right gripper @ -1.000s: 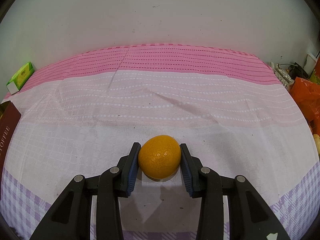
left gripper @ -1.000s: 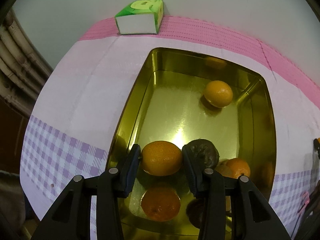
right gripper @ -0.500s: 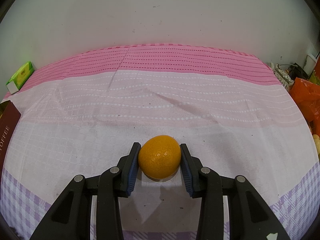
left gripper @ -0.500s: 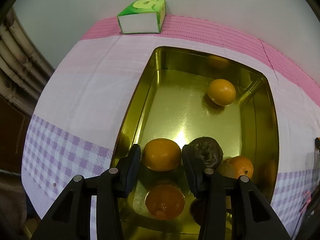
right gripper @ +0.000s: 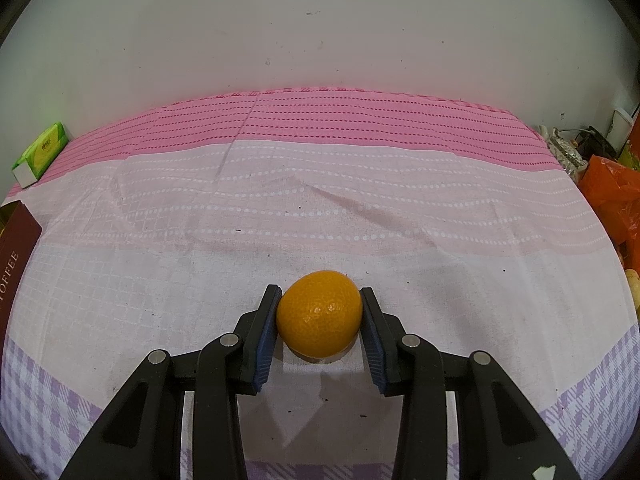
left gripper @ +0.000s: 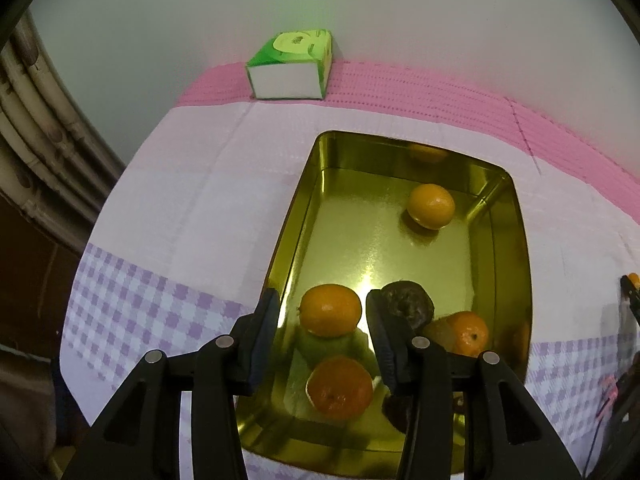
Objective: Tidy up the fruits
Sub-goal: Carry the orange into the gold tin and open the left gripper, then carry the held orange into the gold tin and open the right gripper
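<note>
I see the left gripper tilted steeply down over the gold tin, jaws just opened, clear of the orange lying inside. Right gripper angled down, pinching a second orange on the tablecloth.

Left gripper jaws just opening, pads now clear of the orange they pinched a second ago, orange sits loose in the gold tin, gripper lifted slightly, tin looks farther off
</note>
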`<control>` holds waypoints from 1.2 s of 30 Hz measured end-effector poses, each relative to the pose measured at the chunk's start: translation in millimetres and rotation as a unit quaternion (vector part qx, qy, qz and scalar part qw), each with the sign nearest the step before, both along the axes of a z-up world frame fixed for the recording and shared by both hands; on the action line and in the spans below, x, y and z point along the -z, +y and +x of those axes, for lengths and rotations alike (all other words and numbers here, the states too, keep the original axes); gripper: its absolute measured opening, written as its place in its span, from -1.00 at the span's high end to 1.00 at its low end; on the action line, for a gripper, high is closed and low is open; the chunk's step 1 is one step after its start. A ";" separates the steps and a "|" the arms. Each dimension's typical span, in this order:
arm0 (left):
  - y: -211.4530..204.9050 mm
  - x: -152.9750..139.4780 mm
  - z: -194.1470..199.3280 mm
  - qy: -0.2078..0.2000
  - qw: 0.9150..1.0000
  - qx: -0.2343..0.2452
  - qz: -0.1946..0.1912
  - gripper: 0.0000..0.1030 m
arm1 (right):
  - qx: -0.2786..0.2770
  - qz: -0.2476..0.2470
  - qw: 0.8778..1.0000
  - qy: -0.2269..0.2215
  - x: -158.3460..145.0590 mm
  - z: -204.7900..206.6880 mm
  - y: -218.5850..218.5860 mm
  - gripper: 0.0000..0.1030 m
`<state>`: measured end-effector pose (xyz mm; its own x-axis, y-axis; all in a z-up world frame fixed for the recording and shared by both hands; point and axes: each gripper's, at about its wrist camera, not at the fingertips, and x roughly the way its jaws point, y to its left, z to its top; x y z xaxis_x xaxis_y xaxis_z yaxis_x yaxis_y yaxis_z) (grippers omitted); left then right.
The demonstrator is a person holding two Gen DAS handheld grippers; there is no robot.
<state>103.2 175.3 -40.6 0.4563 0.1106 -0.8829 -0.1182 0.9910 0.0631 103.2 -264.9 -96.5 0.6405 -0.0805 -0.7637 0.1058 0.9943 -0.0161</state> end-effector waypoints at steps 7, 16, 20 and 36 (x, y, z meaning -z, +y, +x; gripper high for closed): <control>7.1 -9.6 -11.9 -0.012 1.000 0.003 0.005 -0.05 | 0.001 0.010 1.000 -0.001 0.4 -1.5 -3.0 0.31; 21.2 -15.5 -27.5 -0.019 1.000 0.001 0.015 -0.15 | 0.002 0.007 1.000 -0.001 1.0 -1.6 -4.8 0.32; 24.2 -15.6 -33.2 -0.021 1.000 0.006 0.020 -0.21 | 0.003 0.006 1.000 0.003 0.6 -1.1 -1.7 0.32; 29.8 -19.9 -59.4 -0.055 0.997 0.027 0.048 -0.26 | -0.046 -0.006 0.999 0.006 -16.6 -7.1 41.8 0.32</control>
<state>43.8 205.2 -20.7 0.5569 0.1640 -0.8142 -0.0758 0.9863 0.1468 96.2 -223.1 -79.8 0.6359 -0.0303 -0.7711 0.0128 0.9995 -0.0286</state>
